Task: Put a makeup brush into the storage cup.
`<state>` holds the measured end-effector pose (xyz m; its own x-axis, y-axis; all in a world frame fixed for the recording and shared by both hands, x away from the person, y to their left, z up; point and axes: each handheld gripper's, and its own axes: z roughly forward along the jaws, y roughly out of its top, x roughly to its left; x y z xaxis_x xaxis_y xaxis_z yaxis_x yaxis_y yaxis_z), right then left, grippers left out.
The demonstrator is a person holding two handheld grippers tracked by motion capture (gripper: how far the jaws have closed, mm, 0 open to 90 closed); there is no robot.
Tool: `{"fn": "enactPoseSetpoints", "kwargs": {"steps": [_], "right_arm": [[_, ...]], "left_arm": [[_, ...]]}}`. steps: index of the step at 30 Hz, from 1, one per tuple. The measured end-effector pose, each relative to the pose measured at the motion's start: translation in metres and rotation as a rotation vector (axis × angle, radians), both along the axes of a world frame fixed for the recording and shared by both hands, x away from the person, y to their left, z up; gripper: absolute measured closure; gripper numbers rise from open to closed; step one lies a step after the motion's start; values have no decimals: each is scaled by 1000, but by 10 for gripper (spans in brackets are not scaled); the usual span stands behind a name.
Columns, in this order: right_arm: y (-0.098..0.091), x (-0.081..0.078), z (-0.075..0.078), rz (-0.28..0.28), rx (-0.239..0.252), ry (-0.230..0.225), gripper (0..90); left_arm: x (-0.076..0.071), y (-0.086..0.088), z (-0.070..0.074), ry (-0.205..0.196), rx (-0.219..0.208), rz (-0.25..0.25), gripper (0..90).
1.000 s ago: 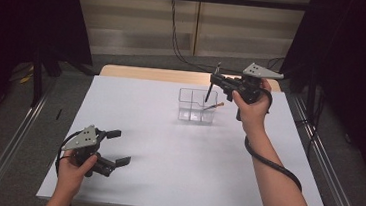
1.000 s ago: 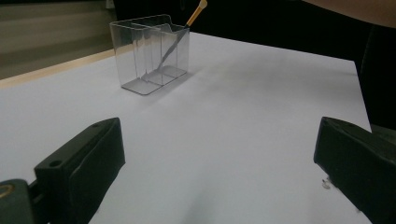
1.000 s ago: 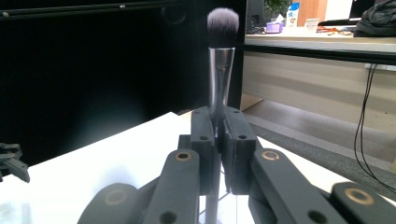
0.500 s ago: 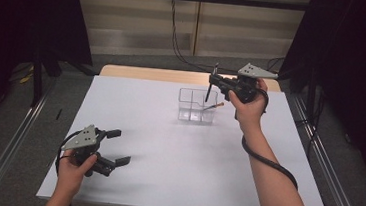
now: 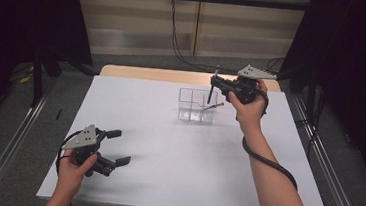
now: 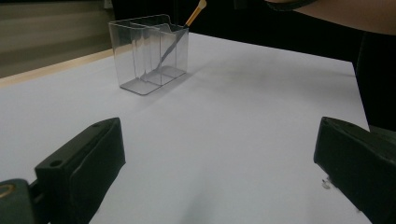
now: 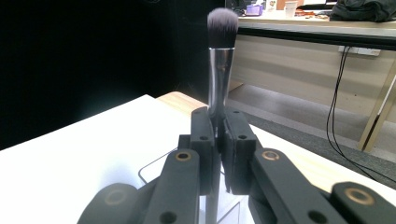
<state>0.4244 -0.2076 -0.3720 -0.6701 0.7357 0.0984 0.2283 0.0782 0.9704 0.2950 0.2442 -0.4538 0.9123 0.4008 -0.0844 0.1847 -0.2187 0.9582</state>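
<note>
A slim makeup brush with a dark handle, silver ferrule and grey-purple bristle tuft stands upright, bristles up, clamped between the right tongs, whose black jaws are clenched tight on its handle. In the high view the brush is held in the air just above the far right corner of a clear plastic organiser box with inner dividers, and its lower end seems to hang over the box's rim, though the picture is too small to be sure. Inside that box a second brush with a pale wooden handle leans at a slant; the left gripper view shows the box with this handle's tip poking out past the rim.

The box stands on the far middle of the white counter. The right tongs point left, level with the counter. The left tongs rest near the counter's near left corner, well apart from the box, jaws spread wide and released, with nothing between them.
</note>
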Motion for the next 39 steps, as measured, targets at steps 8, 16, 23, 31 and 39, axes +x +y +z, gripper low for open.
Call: {"fn": "enactPoseSetpoints", "kwargs": {"steps": [8, 16, 23, 31, 39], "right_arm": [[1, 2, -5, -11, -10, 6, 842], [1, 3, -10, -22, -19, 15, 842], [2, 3, -12, -26, -25, 18, 842], [5, 4, -16, -24, -31, 25, 841], [6, 3, -19, -26, -33, 29, 841]], "left_arm": [[0, 0, 0, 0, -4, 1, 19], [0, 2, 0, 5, -16, 4, 19], [0, 0, 0, 2, -9, 0, 19], [0, 0, 0, 2, -10, -2, 19], [0, 1, 0, 3, -13, 0, 19]]}}
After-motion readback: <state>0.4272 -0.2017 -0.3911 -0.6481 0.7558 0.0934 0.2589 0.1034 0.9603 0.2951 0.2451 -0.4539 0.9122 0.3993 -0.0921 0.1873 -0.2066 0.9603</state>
